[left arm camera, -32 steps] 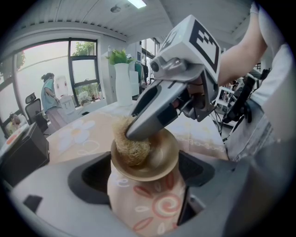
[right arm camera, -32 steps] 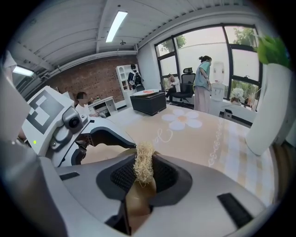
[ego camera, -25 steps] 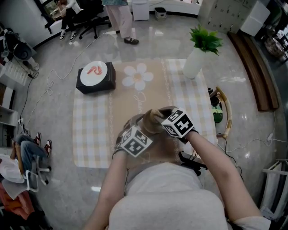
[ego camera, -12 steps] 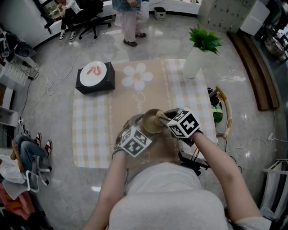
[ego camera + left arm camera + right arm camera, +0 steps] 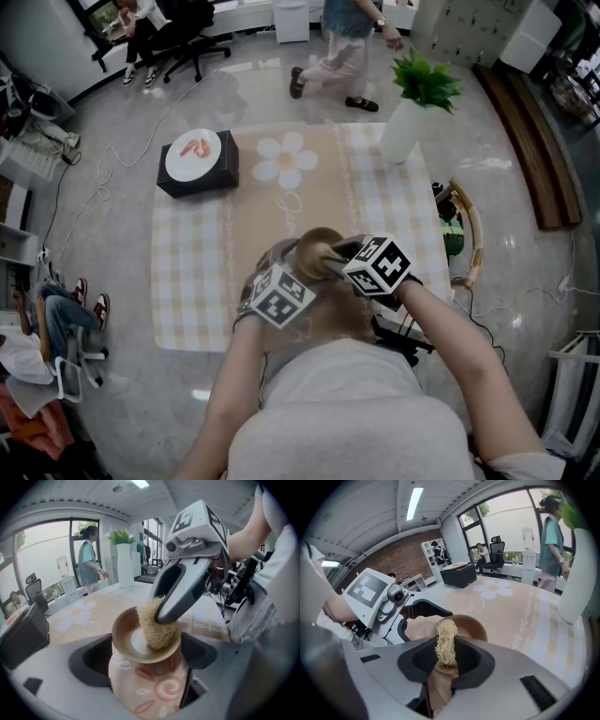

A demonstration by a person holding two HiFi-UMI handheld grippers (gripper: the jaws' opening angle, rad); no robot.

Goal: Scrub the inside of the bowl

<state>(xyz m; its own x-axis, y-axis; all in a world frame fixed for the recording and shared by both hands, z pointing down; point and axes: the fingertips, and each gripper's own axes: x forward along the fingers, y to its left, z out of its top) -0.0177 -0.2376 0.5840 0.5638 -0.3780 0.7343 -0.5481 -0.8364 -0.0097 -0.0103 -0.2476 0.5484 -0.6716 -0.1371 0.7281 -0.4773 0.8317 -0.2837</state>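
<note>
My left gripper (image 5: 147, 660) clamps the bowl (image 5: 125, 641) up over the table (image 5: 192, 262). My right gripper (image 5: 446, 656) pinches the scrubber (image 5: 445, 639) inside it. Mid-scrub, I judge; next, sweep around the inner wall.

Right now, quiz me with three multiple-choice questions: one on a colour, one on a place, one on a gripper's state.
1. What colour is the vase? A black; B white; C brown.
2. Where is the loofah scrubber? A in the vase; B on the floor; C in the bowl.
3. The left gripper is: A open; B shut on the bowl; C shut on the scrubber.
Answers: B, white under green leaves; C, fibres press the bowl's inside; B, jaws clamp the bowl's patterned wall.
</note>
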